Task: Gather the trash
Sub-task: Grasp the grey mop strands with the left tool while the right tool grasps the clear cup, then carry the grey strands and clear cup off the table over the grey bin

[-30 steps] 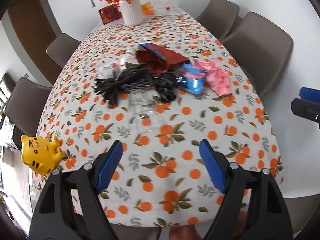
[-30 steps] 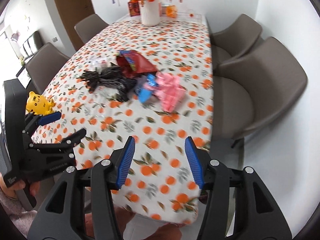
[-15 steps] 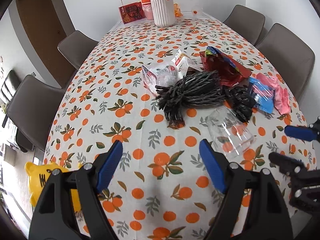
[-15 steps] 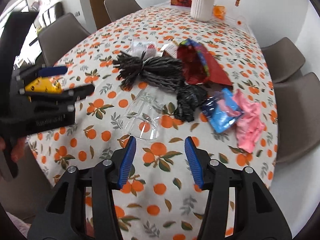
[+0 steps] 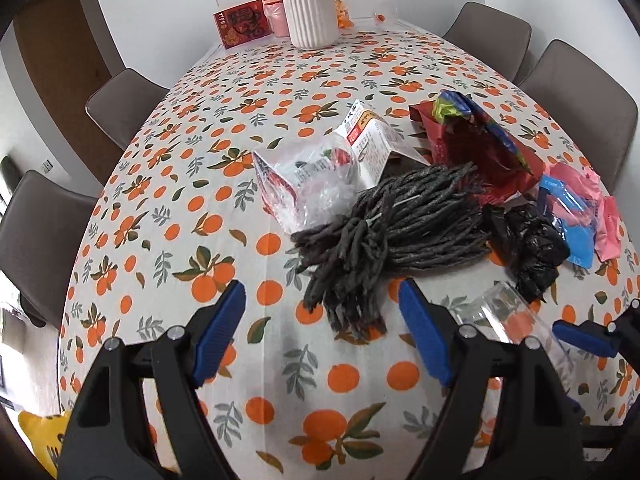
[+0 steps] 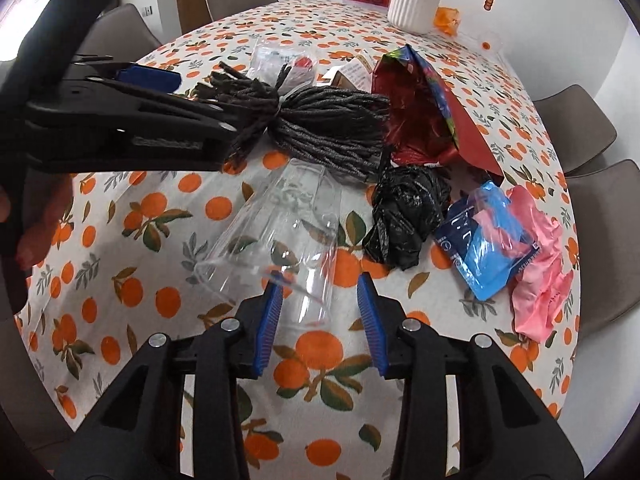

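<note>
Trash lies on the orange-print tablecloth (image 5: pixel 208 208): a grey yarn bundle (image 5: pixel 392 220), a clear plastic cup on its side (image 6: pixel 280 232), a crumpled black bag (image 6: pixel 404 212), a red snack bag (image 6: pixel 424 120), a blue wrapper (image 6: pixel 484 248), a pink bag (image 6: pixel 544 276) and clear wrappers (image 5: pixel 316 184). My left gripper (image 5: pixel 320 328) is open, just short of the yarn bundle's near end. My right gripper (image 6: pixel 318 312) is open, its pads at the cup's wide rim, one on each side. The cup also shows in the left wrist view (image 5: pixel 516 324).
A white vase with red flowers (image 5: pixel 310 8) and a red card (image 5: pixel 244 26) stand at the table's far end. Grey chairs (image 5: pixel 580 108) line both sides. A yellow tiger toy (image 5: pixel 44 440) sits at the near left edge.
Both grippers have moved forward over the table toward the trash pile. The right gripper has come up to the clear cup; the left has come up to the yarn bundle.
</note>
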`<state>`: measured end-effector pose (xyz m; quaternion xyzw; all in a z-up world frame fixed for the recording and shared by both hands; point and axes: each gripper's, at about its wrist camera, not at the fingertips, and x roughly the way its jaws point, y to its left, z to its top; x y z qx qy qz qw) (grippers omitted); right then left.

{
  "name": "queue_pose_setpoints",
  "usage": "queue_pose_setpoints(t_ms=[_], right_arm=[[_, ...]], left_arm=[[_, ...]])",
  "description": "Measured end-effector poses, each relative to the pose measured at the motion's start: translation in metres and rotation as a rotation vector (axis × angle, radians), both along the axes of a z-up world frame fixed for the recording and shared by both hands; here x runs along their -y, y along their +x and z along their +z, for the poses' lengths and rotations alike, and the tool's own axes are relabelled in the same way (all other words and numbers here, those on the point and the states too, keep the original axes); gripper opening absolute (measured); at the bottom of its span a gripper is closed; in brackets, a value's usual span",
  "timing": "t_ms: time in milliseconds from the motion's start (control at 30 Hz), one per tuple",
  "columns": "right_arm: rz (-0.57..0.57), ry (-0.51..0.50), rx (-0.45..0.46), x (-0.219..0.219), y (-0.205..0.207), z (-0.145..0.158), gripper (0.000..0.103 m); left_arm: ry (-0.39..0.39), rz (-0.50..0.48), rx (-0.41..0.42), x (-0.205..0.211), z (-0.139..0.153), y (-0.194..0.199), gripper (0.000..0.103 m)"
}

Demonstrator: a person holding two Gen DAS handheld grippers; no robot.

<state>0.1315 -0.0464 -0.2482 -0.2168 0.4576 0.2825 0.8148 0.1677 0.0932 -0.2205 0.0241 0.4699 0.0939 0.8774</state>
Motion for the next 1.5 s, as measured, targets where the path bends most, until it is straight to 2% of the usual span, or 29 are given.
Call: queue_pose_setpoints(t_ms=[67, 167, 233, 267, 300, 400, 600, 1000, 1300, 1500], right_arm=[[-0.002, 0.007, -0.004, -0.002, 0.005, -0.001, 0.034], [0.001, 0.014, -0.015, -0.006, 0.011, -0.004, 0.019], [0.004, 0.017, -0.02, -0.008, 0.012, -0.005, 0.009], [0.006, 0.018, -0.023, -0.008, 0.013, -0.006, 0.007], [0.01, 0.021, -0.028, -0.009, 0.014, -0.006, 0.006], [0.02, 0.02, -0.028, -0.009, 0.012, -0.005, 0.006], [0.027, 0.036, -0.022, -0.007, 0.01, 0.003, 0.006], [-0.001, 0.068, 0.01, 0.011, 0.0, 0.032, 0.006], [-0.042, 0.103, 0.04, 0.043, -0.011, 0.063, 0.006], [-0.083, 0.127, 0.058, 0.075, -0.027, 0.085, 0.006]], left_arm=[[0.004, -0.005, -0.007, -0.001, -0.005, 0.009, 0.079], [0.005, -0.007, -0.011, -0.003, -0.013, 0.017, 0.079], [-0.007, -0.011, -0.015, -0.004, -0.016, 0.02, 0.059], [-0.027, -0.016, -0.034, -0.005, -0.02, 0.022, 0.035], [-0.056, -0.017, -0.05, -0.007, -0.024, 0.023, 0.024], [-0.082, -0.01, -0.044, -0.007, -0.025, 0.019, 0.015], [-0.086, -0.005, -0.016, -0.004, -0.016, 0.006, 0.011], [-0.077, 0.007, 0.031, -0.002, 0.012, -0.025, 0.01], [-0.073, -0.005, 0.056, 0.006, 0.034, -0.061, 0.01], [-0.068, -0.071, 0.085, 0.028, 0.06, -0.086, 0.01]])
